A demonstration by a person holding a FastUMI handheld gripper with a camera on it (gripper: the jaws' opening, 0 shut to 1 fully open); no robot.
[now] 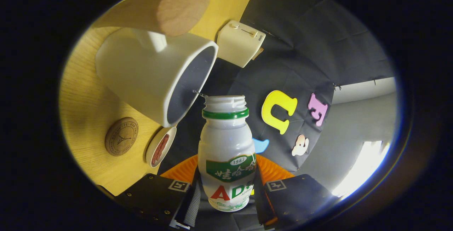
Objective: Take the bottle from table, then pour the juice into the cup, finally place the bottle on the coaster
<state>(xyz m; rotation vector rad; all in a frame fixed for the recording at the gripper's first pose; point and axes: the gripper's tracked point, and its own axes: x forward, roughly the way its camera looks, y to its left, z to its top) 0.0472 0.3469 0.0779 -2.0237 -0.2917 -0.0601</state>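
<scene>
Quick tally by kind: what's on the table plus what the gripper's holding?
Bottles: 1, the open white plastic juice bottle, both gripper fingers pressing on it
Cups: 1, the white cup with grey inside
Coasters: 1, the round cork coaster
Small white dishes: 1
Cream box-shaped devices: 1
Wooden cylinders: 1
Total: 6

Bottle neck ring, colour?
Green, on the bottle held in the tool; gripper view.

white uncapped bottle [226, 153] tipped toward white cup [152, 79], coaster [121, 136] beside
</scene>
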